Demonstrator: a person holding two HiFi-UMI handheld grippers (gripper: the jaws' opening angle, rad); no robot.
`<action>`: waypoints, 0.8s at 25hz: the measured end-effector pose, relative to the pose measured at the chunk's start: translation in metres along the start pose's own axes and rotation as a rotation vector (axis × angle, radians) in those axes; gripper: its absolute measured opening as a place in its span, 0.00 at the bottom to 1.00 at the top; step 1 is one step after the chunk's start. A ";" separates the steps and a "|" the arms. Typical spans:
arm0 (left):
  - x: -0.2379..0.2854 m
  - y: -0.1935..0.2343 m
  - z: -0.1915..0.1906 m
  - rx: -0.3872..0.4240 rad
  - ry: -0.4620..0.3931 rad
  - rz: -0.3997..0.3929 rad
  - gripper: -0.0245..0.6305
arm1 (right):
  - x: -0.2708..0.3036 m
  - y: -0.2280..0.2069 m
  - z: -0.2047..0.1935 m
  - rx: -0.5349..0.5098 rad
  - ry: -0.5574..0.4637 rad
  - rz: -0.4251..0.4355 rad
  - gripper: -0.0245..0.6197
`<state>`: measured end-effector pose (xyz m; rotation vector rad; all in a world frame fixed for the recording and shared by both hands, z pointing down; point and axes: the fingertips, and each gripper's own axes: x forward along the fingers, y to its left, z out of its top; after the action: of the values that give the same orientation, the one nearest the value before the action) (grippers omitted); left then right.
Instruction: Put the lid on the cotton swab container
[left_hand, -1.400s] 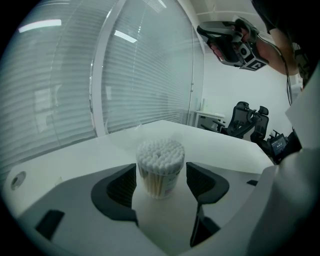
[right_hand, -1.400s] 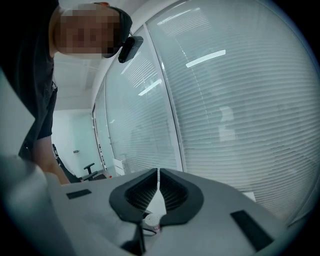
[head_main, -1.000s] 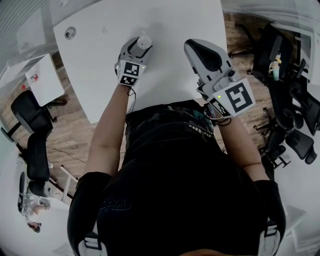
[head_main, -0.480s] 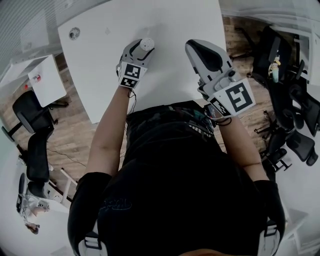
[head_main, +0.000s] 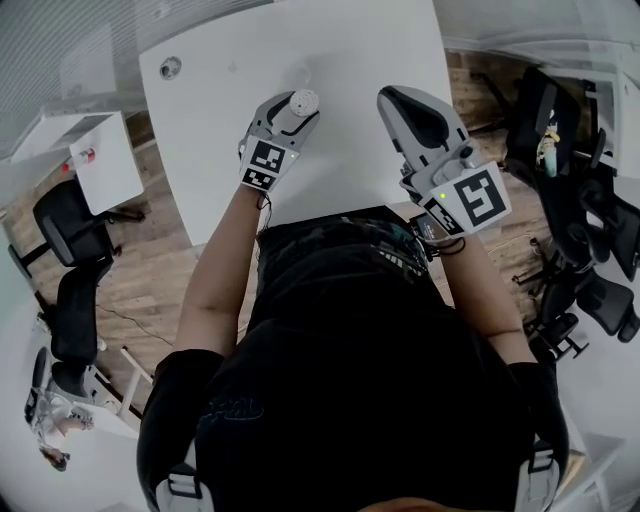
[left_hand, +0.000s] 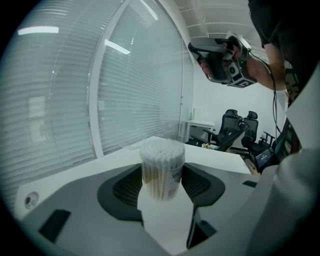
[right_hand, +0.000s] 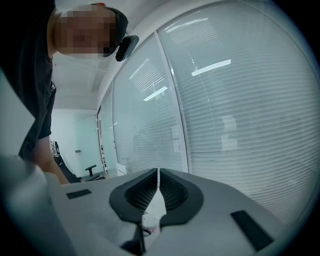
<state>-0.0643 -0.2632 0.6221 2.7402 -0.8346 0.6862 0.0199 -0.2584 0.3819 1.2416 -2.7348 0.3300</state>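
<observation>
The left gripper (left_hand: 161, 182) clamps a clear round tub of white cotton swabs (left_hand: 161, 162) mid-frame; the right gripper (right_hand: 158, 185) has its jaws together.

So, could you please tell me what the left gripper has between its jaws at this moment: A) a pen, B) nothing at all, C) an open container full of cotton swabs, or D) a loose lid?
C: in the left gripper view the cotton swab container stands gripped between the pads of the left gripper, its swab tips bare on top with no lid over them.
</observation>
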 end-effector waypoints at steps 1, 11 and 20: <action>-0.007 -0.003 0.003 0.002 -0.003 -0.007 0.43 | -0.001 0.004 0.002 -0.004 -0.002 0.006 0.08; -0.077 -0.021 0.056 -0.023 -0.055 -0.054 0.43 | 0.000 0.053 0.009 -0.051 0.009 0.114 0.08; -0.139 -0.056 0.083 0.006 -0.041 -0.151 0.43 | -0.013 0.092 0.016 -0.045 -0.004 0.143 0.08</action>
<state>-0.1033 -0.1771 0.4795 2.7960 -0.6255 0.6051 -0.0418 -0.1938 0.3502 1.0394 -2.8248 0.2777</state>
